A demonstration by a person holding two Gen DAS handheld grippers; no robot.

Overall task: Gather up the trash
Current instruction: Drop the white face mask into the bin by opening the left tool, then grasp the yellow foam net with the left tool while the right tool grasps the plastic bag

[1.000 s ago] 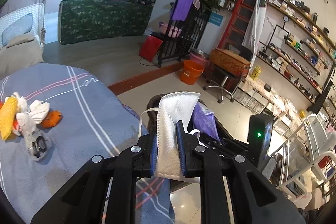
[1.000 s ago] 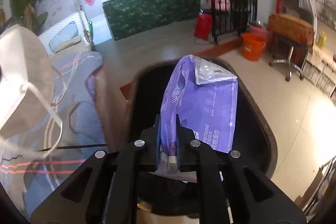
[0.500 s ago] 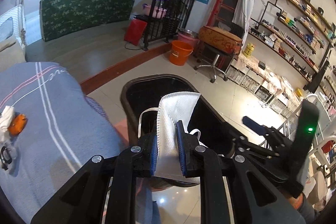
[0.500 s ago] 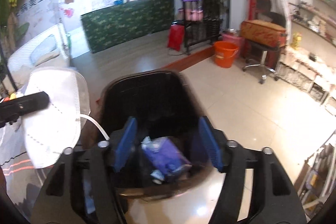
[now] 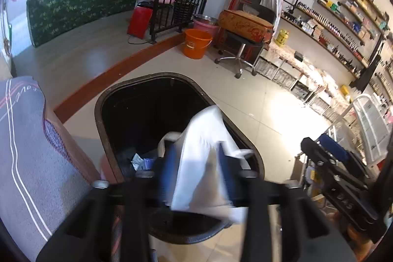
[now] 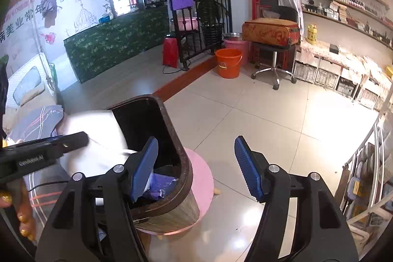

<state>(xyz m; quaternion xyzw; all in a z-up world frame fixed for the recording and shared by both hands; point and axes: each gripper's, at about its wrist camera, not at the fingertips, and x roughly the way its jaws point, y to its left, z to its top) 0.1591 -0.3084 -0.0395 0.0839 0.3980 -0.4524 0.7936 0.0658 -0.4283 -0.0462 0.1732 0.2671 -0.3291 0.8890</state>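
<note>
At the far left a grey striped cloth (image 5: 27, 151) covered a surface just beside the black trash bin (image 5: 103, 129), which stood on a pink round stool (image 6: 200, 178) on the tiled floor. Over the bin's open mouth hung the left gripper (image 5: 196, 168), blurred in its own view, its jaws opening with the white face mask (image 5: 203, 158) between the blue pads; the mask looked loose rather than pinched, its lower edge over the near rim of the bin. Down inside the bin lay a purple tissue packet (image 6: 162, 184) among other scraps. To the right, the right gripper (image 6: 196, 163) stood spread wide and empty, its left pad over the bin's rim and its right pad over bare tile. Beyond, an orange bucket (image 6: 228, 63) sat on the floor near a swivel stool (image 6: 272, 58) carrying a patterned suitcase (image 6: 270, 31), and shelves of bottles (image 6: 343, 4) lined the right wall.
</note>
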